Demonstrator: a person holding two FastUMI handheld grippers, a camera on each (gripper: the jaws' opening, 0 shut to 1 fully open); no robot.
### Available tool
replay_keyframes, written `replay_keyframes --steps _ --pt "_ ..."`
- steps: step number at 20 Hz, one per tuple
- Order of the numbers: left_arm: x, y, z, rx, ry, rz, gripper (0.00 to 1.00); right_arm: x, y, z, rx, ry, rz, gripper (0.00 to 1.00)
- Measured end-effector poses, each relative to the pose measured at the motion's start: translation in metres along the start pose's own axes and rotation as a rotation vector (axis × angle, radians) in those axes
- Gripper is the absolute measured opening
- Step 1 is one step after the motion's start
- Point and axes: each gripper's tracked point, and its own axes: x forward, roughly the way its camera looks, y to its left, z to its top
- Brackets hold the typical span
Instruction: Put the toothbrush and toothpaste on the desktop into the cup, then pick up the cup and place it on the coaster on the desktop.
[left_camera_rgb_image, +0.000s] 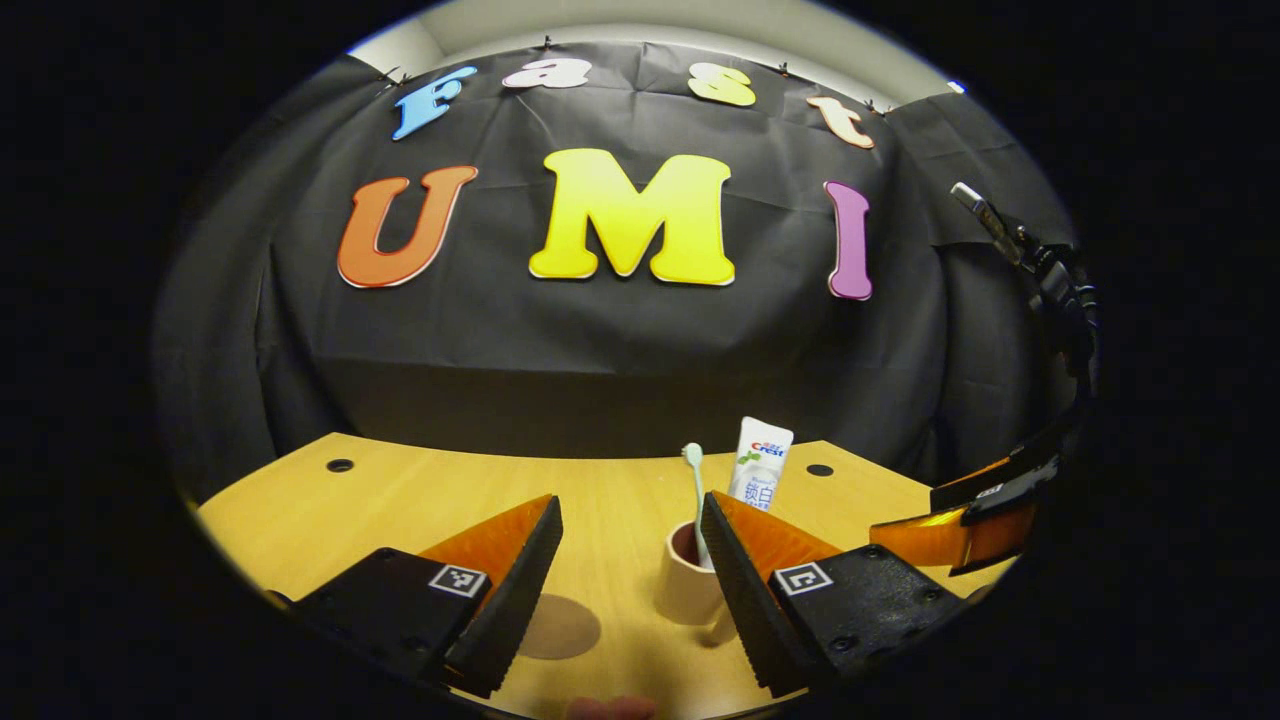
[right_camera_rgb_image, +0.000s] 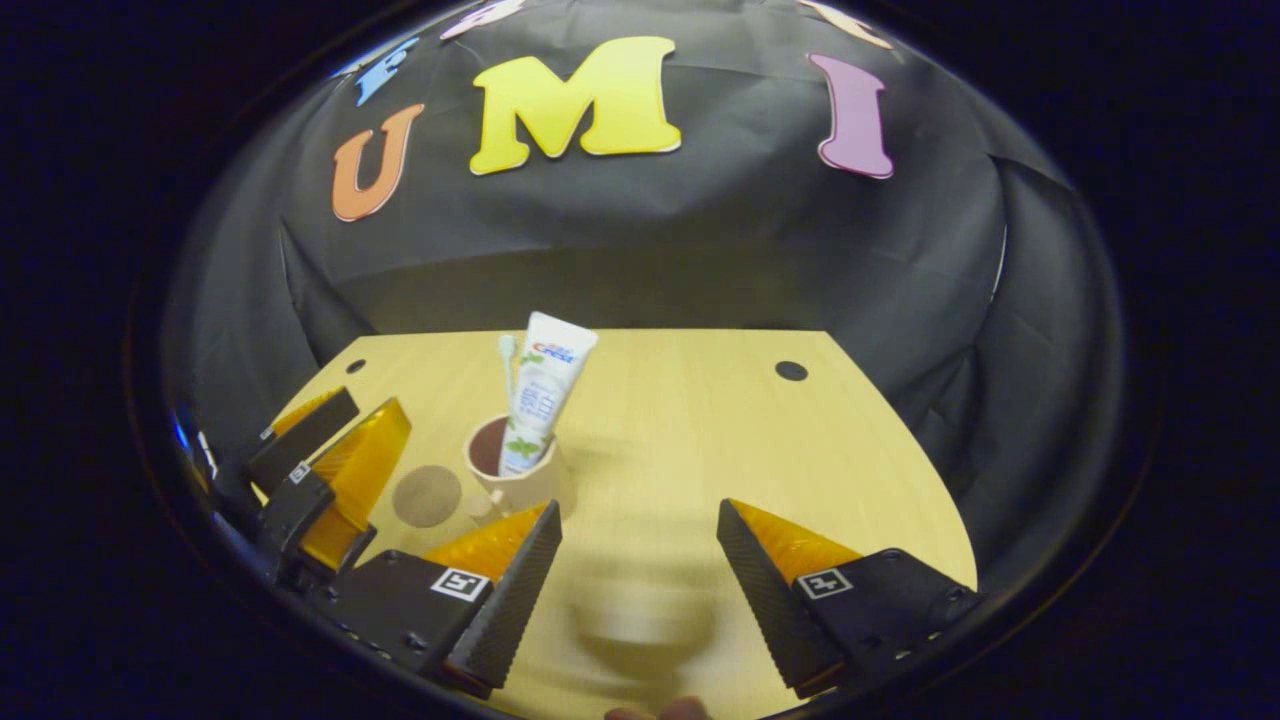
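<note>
Brush & paste stand in cup on desk, toward its front edge; coaster just left of cup.

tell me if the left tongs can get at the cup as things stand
Probably yes. The left tongs are open, and the cup, holding the toothbrush and toothpaste, stands just ahead by the right finger. Nothing lies between them; the coaster sits beside the cup.
</note>
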Motion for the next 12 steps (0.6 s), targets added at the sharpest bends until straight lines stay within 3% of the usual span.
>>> replay_keyframes --steps 5,12 --pt "-0.05 0.049 0.025 -0.044 0.082 0.075 0.89 0.001 0.054 0.012 0.063 0.131 0.037 0.96" --pt "-0.092 0.121 0.08 -0.045 0.033 0.187 0.89 0.04 0.09 -0.028 0.134 0.51 0.017 0.96"
